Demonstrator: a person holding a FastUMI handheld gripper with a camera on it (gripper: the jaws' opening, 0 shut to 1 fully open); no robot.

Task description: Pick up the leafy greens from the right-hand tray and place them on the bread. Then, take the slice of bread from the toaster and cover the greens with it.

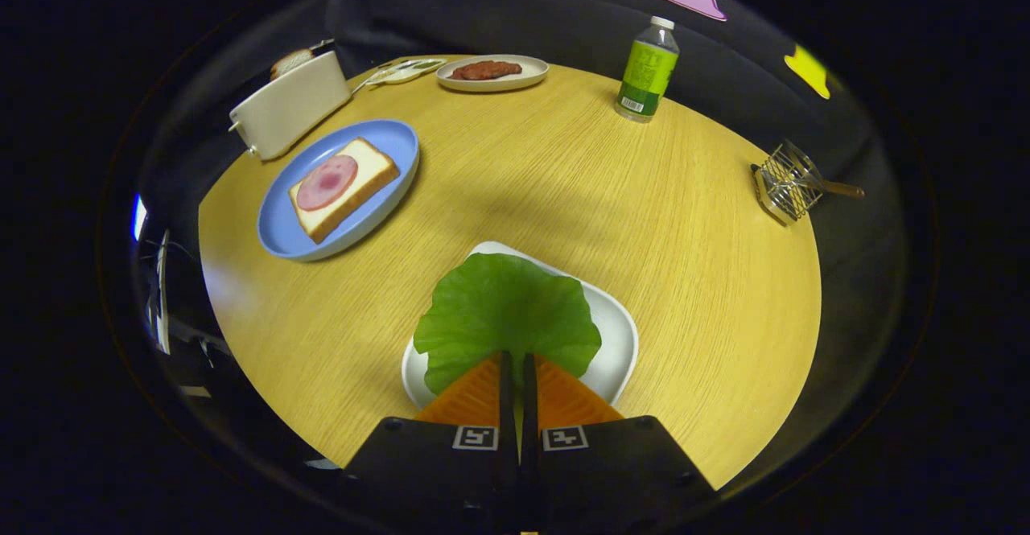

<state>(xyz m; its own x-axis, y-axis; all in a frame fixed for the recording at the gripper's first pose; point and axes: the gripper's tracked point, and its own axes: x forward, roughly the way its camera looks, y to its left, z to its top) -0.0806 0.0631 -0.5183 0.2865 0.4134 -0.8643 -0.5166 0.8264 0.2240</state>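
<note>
A broad green leaf (505, 310) lies over a white tray (615, 334) right in front of me. My gripper (517, 355) is shut on the leaf's near edge, with both fingers pressed together on it. Farther off to the left, a blue plate (282, 229) holds a slice of bread (366, 165) topped with a round of ham (326, 183). Behind the plate stands a white toaster (290, 107) with a second bread slice (290, 61) poking out of its slot.
On the round wooden table (563, 181), a small plate with a meat patty (492, 72) sits at the far side, beside a small dish with a spoon (402, 71). A green-labelled bottle (647, 70) stands far right. A wire rack (788, 181) rests near the right rim.
</note>
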